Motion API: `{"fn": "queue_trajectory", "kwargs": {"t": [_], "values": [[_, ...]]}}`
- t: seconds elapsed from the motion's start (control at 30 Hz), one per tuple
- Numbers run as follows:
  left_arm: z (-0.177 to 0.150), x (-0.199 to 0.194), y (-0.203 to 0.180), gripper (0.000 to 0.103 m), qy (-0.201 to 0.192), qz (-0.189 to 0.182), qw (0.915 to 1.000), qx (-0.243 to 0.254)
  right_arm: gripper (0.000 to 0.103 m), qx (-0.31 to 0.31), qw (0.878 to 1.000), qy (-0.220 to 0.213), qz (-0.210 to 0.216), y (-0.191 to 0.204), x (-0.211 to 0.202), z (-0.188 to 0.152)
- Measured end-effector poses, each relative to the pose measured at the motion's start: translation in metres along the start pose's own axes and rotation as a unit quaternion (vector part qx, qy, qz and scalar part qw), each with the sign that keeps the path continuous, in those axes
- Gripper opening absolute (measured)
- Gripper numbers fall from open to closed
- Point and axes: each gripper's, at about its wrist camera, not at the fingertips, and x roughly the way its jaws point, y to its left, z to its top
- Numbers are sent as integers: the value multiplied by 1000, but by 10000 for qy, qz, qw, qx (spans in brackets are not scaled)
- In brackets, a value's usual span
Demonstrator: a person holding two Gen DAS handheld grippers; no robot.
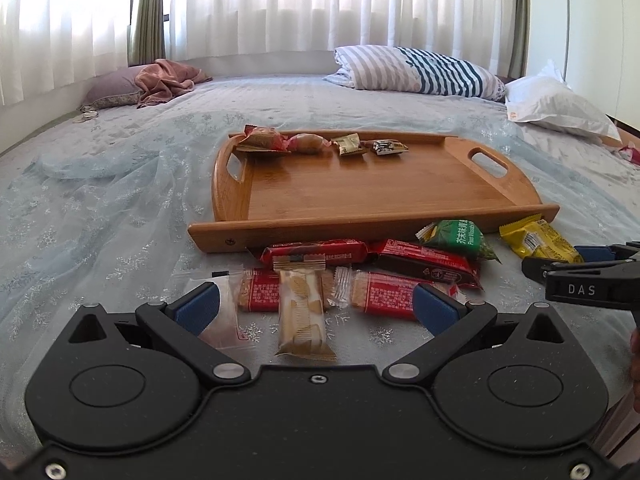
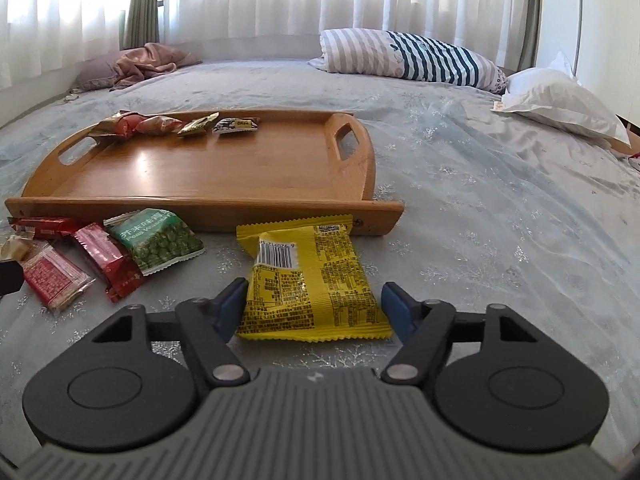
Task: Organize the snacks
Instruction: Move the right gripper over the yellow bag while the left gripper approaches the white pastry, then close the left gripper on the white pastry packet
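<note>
On the bed, just in front of the wooden tray (image 2: 208,200), the right claw (image 2: 314,306) straddles the near end of a yellow snack packet (image 2: 308,280), its blue pads partly open on either side; the left pad looks to be at the wrapper's edge, the right one stands clear, so nothing is gripped yet. The left claw (image 1: 316,308) hangs wide open and empty over a beige wafer bar (image 1: 302,312) among the red bars (image 1: 316,254). The likely trouble: the slick flat film may buckle or slide out as the pads close, or they may pinch the soft bedspread (image 2: 480,220) along with it. Readable writing is sparse: "Peas Wasabi" on the green packet (image 2: 156,242), a barcode with partial digits on the yellow one, "DAS" on the right claw's body; the rest is too small to read.
</note>
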Motion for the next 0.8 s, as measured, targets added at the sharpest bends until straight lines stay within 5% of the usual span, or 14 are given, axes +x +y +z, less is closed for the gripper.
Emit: {"fn": "queue_trajectory", "kwargs": {"t": [0.43,0.67,0.8], "values": [[-4,2,37,102,10,850,9951,-505,73,-13,9999,-120,-21,2,0,-4],[-4,2,35,66,-158,1012,9940,-394,73,25,9999,-141,-14,1,0,-5],[-6,5,33,55,-72,933,9951,-308,73,22,9999,-140,-14,1,0,-5]]}}
